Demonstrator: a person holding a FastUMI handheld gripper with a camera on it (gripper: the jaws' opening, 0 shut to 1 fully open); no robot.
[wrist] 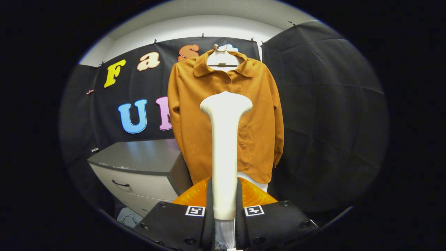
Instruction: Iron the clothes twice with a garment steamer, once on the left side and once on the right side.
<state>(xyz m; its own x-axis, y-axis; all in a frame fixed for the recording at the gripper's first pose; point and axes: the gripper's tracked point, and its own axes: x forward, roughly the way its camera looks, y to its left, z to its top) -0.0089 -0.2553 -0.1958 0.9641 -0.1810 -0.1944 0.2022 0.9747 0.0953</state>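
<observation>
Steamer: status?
Tongs shut on steamer, head up. Shirt hanging just beyond, centred. Dresser beside it, not in the way.

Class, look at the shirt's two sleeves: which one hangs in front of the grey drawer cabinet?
The sleeve on the coloured-letters side: its lower part overlaps the drawer cabinet. The other sleeve hangs against plain black cloth. The tongs grip the steamer.

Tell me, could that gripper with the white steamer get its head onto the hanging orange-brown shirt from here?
Probably yes. The gripper is shut on the white garment steamer, whose head points at the orange-brown buttoned shirt hanging beyond the fingers. Nothing stands between them; the grey drawer cabinet sits off to one side.
</observation>
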